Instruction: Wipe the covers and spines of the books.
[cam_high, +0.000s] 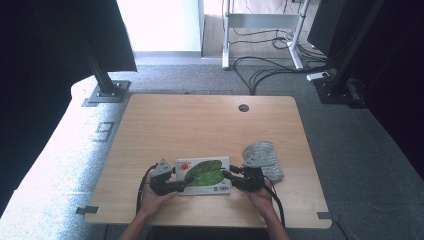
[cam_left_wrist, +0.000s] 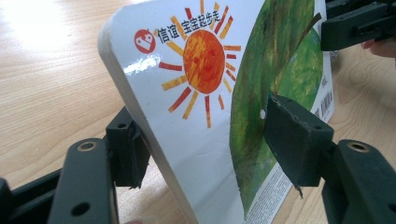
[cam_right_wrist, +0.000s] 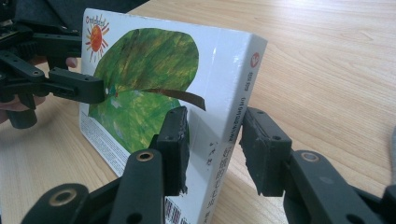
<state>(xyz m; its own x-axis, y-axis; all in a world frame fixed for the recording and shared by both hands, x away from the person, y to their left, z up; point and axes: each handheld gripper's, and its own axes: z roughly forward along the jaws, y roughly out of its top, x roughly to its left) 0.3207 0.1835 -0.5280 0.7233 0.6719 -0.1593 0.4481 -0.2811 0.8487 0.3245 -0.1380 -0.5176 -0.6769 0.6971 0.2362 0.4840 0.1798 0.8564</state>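
Your right gripper (cam_right_wrist: 212, 149) pinches the book (cam_high: 205, 175) at its spine end, one pad on the cover, one behind. Your left gripper (cam_left_wrist: 205, 144) straddles the opposite edge, jaws spread and clear of the board. The book sits near the table's (cam_high: 200, 120) front edge, at about 6 o'clock, with a grey cloth (cam_high: 263, 156) at 2 o'clock from it.

The risk — the cover is glossy, slick card, and one grip near a corner may let it pivot or slide out if you lift now. It's a thick, stiff board book with rounded corners, printed with a green leaf and orange sun — the wood-grain top is smooth too, so it could skate.
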